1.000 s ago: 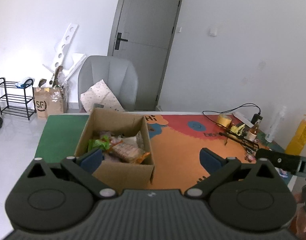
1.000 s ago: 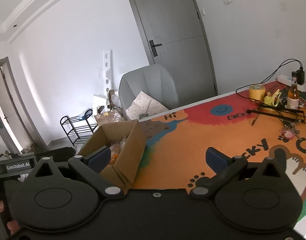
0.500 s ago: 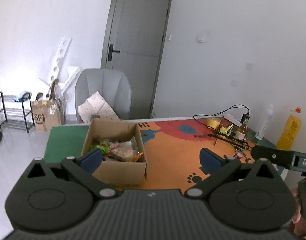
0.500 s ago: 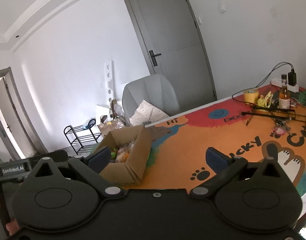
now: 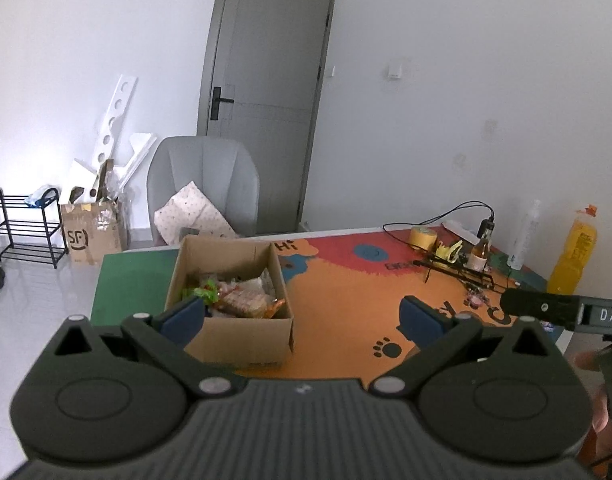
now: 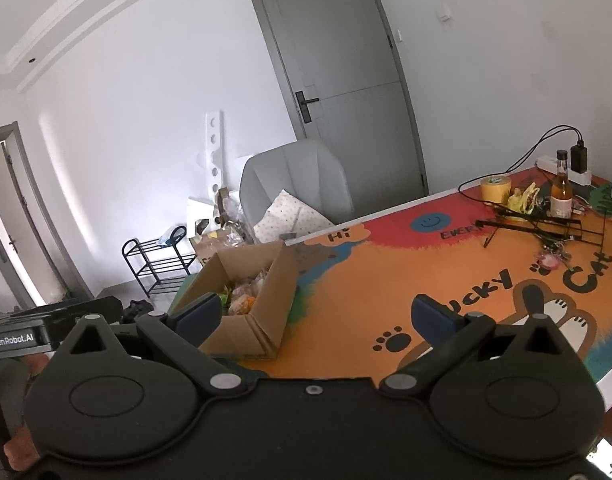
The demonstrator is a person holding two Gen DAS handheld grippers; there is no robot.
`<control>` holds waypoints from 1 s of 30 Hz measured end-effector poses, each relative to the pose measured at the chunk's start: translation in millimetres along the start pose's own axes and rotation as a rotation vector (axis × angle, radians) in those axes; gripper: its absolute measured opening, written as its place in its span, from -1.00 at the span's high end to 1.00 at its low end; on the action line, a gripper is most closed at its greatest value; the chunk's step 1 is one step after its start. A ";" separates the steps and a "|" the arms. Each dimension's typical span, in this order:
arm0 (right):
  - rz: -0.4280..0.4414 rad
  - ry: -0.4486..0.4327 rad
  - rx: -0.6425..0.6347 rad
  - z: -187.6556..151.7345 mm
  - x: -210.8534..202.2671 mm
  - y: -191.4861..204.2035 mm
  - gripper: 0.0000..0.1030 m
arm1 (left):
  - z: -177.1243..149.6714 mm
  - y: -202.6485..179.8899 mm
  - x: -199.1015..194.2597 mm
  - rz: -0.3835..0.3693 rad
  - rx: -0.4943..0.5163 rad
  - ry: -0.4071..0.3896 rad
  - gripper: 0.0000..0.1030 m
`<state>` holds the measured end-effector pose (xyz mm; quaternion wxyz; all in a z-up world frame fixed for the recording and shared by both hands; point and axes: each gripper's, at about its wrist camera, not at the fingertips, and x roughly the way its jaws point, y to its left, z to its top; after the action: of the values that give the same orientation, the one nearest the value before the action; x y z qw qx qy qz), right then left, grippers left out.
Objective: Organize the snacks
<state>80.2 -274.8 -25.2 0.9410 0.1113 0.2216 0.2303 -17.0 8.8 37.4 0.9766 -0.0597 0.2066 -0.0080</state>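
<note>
Snacks (image 5: pixel 237 298) are already piled in the cardboard box (image 5: pixel 241 338); both the left gripper (image 5: pixel 301 316) and right gripper (image 6: pixel 314 312) are being held spread and empty, suggesting little is left.

Home room; armchair (image 5: pixel 203 184), shoe rack (image 5: pixel 23 226)

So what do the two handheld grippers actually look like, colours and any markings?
Both are black plastic. The left gripper has a ribbed grey-black body, the right gripper a smooth one. Each has two round pivot discs, silver screws and blue finger pads. White lettering shows on each one's side.
</note>
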 end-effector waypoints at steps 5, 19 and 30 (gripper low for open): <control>-0.001 0.014 -0.005 -1.3 2.1 1.1 -1.00 | -1.0 4.7 -1.4 -0.011 -0.013 -0.001 -1.00; 0.000 0.042 -0.050 -4.5 6.6 8.3 -1.00 | -2.3 7.7 1.6 -0.004 -0.014 -0.001 -1.00; -0.007 0.043 -0.063 -4.3 4.7 10.6 -1.00 | -4.2 8.4 3.3 -0.006 -0.010 0.008 -1.00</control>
<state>77.9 -262.8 -27.5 0.9399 0.0759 0.2349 0.2361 -15.7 16.5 31.2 0.9754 -0.0652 0.2105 -0.0102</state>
